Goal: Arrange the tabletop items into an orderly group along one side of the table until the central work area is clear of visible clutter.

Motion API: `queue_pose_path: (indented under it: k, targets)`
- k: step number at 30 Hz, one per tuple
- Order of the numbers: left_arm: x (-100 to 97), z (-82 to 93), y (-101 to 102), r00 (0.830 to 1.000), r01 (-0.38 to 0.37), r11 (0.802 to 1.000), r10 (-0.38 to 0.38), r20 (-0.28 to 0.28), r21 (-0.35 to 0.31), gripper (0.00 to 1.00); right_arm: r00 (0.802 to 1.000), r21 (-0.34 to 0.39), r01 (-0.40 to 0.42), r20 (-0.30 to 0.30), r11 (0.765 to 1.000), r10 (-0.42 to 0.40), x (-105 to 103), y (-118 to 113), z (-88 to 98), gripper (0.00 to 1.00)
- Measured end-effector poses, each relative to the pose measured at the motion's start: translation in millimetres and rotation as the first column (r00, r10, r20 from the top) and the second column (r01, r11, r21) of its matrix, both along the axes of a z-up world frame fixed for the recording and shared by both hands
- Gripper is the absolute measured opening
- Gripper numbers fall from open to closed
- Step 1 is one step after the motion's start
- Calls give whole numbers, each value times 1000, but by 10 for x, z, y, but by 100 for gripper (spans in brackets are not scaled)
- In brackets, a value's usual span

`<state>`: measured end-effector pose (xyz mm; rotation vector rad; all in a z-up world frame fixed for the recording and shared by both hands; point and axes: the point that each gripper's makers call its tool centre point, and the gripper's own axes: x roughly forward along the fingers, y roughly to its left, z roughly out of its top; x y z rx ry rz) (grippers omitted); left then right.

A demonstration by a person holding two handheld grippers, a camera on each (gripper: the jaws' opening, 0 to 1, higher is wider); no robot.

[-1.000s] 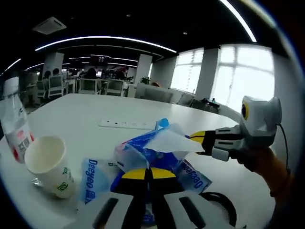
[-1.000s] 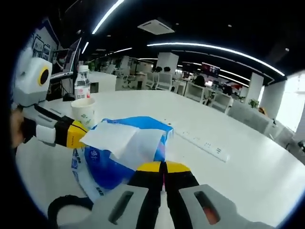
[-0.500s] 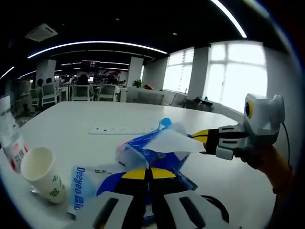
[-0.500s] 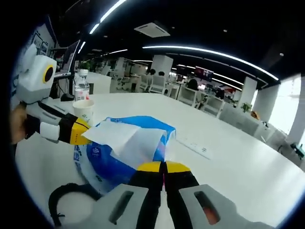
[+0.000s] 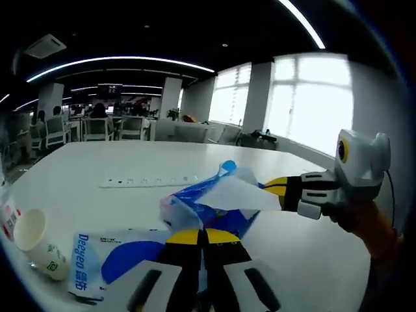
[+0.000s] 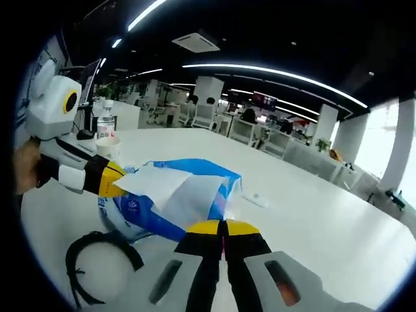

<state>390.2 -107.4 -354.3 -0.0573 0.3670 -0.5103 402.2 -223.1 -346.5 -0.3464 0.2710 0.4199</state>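
A blue tissue pack (image 5: 207, 209) hangs over the white table (image 5: 97, 162) between both grippers. My left gripper (image 5: 201, 238) is shut on its near edge. A white tissue (image 5: 235, 194) sticks out of the pack's top, and the right gripper (image 5: 274, 187), coming in from the right, is shut on its corner. In the right gripper view the pack (image 6: 153, 214) and tissue (image 6: 170, 188) lie just past my right gripper (image 6: 222, 227), with the left gripper (image 6: 112, 179) at their left side. A flat blue-and-white wrapper (image 5: 97, 259) trails below the pack.
A paper cup (image 5: 32, 242) stands at the left with a water bottle (image 5: 6, 214) beside it, also seen as cup (image 6: 108, 147) and bottle (image 6: 104, 123). A white power strip (image 5: 146, 181) lies mid-table. A black cable (image 6: 97, 259) loops near the front edge. Office chairs stand behind.
Both grippers, still shut on pack and tissue, have shifted away from the cup and bottle, which now sit farther left in the left gripper view. More of the black cable shows.
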Motion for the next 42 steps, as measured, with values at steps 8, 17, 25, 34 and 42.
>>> queue_pose_path:
  k: [8,17,25,34,42]
  targets:
    - [-89,-3,-216,999,43,999,-43,-6,15,0,1000,-16,29,4,999,-28,-124,-214,65,0]
    - [-116,9,-403,997,78,996,-78,-3,38,0,999,-46,49,10,998,-49,-219,-406,61,0]
    - [-101,-48,-545,995,103,993,-102,-13,62,0,998,-60,64,-9,996,-65,-311,-540,-21,0]
    - [-108,-126,-633,993,117,989,-115,-25,91,0,996,-63,75,-35,995,-77,-358,-631,-126,0]
    - [-65,-233,-706,989,143,975,-146,4,168,0,994,-94,77,-74,993,-84,-393,-681,-331,0]
